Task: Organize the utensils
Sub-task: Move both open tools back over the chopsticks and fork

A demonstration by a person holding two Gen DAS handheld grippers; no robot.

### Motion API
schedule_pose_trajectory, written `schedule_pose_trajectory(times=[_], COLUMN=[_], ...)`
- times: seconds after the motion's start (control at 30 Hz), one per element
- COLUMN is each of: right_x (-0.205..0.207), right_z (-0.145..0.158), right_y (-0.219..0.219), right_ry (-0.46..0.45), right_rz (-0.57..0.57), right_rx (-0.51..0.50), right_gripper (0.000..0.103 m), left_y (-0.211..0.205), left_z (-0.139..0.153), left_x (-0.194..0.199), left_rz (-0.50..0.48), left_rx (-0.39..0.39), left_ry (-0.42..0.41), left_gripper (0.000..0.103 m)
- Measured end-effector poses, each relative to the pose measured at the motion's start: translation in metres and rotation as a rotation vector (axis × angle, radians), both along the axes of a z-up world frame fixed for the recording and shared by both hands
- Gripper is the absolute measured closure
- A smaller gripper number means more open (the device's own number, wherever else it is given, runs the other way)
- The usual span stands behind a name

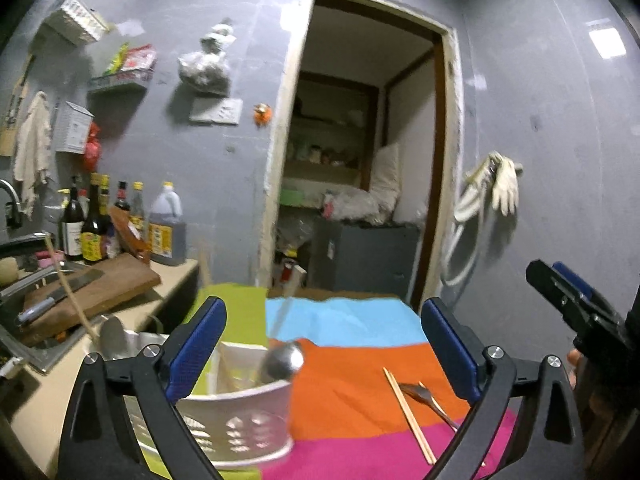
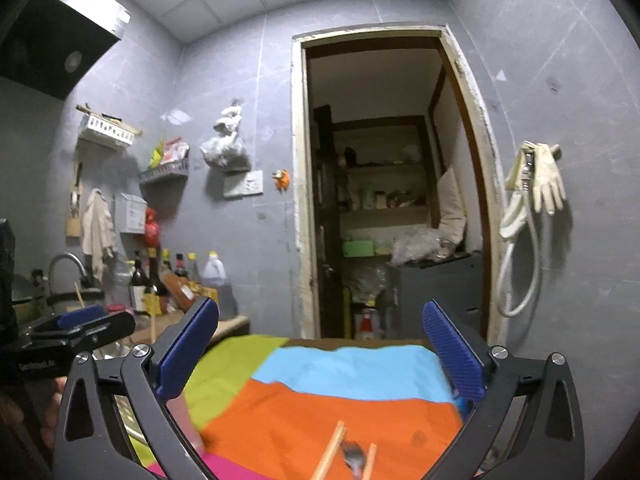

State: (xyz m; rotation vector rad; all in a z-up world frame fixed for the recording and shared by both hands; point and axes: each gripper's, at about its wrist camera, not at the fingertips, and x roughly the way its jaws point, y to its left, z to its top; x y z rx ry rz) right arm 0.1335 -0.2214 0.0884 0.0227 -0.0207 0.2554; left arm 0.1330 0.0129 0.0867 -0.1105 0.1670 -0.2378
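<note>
So, both claws hovering, spread wide, holding nothing.
Left claw (image 1: 320, 344) sits level above the white basket (image 1: 236, 412); chopsticks (image 1: 408, 414) and spoon (image 1: 428, 398) lie toward its right finger, under the right claw (image 2: 320, 348).

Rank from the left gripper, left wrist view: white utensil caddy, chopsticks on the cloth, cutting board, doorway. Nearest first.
From the left gripper:
1. White utensil caddy, just below its left finger.
2. Chopsticks, low right on the cloth, beside a spoon; close to call with the caddy.
3. Cutting board, left on the counter.
4. Doorway, far wall.
</note>
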Motion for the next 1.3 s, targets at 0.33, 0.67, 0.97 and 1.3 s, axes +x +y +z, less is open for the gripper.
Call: schedule_pose_trajectory(times=[0.33,0.67,0.97,1.3], right_x=[0.016,0.054,0.083,0.106], right_z=[-0.028,-0.066,-0.091,-0.114], right_y=[-0.040,-0.063,-0.066,-0.058], right_ry=[0.151,0.393,0.571,0.733], right_rz=[-0.073,-0.130,-0.069,0.014], right_rx=[-0.049,-0.063,-0.089,-0.120], right_gripper=[0.000,0.001,0.032,0.060], left_y=[-0.056,-0.089,-0.102,-0.109], left_z=[-0.033,-0.069,-0.098,-0.130], left_x=[0.018,0.048,0.087,0.133], left_rz=[-0.052,-0.077,-0.153,-0.239], left_rx=[0.093,0.190,0.218,0.194], left_ry=[0.120,0.282,0.464,0.695], left_gripper=[0.007,0.007,0.015,0.044])
